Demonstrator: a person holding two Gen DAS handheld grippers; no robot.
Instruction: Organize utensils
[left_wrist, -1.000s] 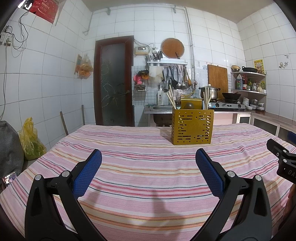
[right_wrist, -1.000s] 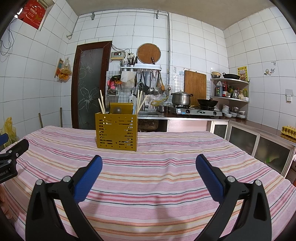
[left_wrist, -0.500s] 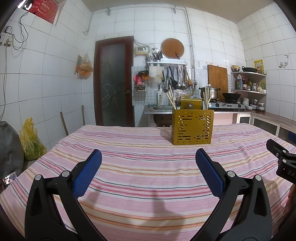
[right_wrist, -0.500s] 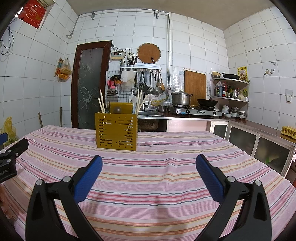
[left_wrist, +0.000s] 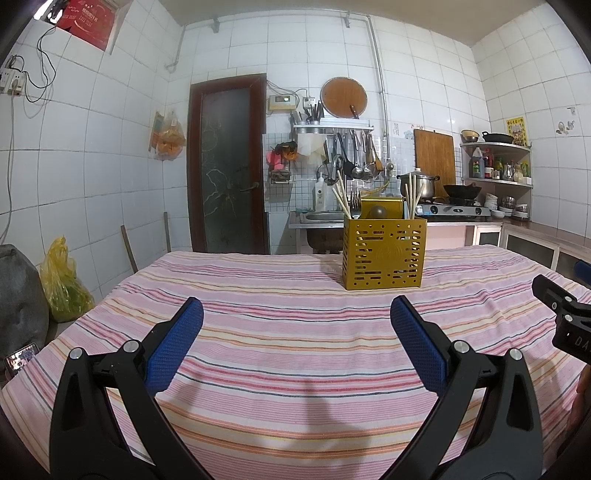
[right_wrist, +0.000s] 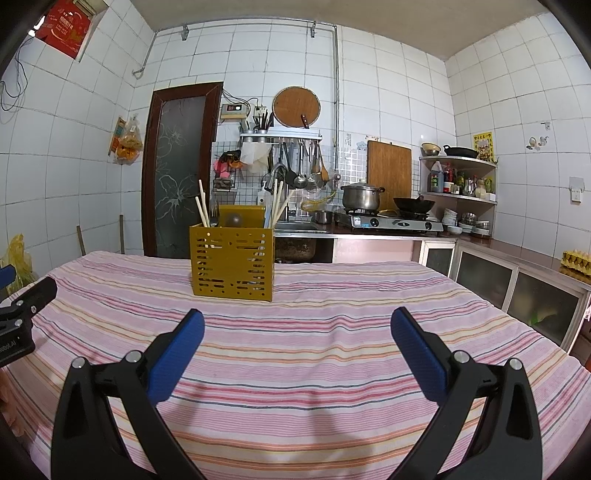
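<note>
Nothing shifts since earlier: both tongs, left tongs (left_wrist: 295, 334) and right tongs (right_wrist: 297, 336), hover apart and empty over the worktop (left_wrist: 280, 332), aimed at the utensil caddy (left_wrist: 384, 253) at 12 o'clock, seemingly poised to reach.

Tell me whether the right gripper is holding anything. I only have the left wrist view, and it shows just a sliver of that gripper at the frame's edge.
Observer: No. The right wrist view shows the right gripper open and empty above the striped tablecloth.
Operator: Are there any loose utensils on the table's right side, past my frame?
Observer: None that I can see. The only thing on the cloth there is the yellow utensil holder.
Operator: Is there anything farther right that I'm missing?
Observer: A tray of eggs sits on the counter at the far right.
</note>
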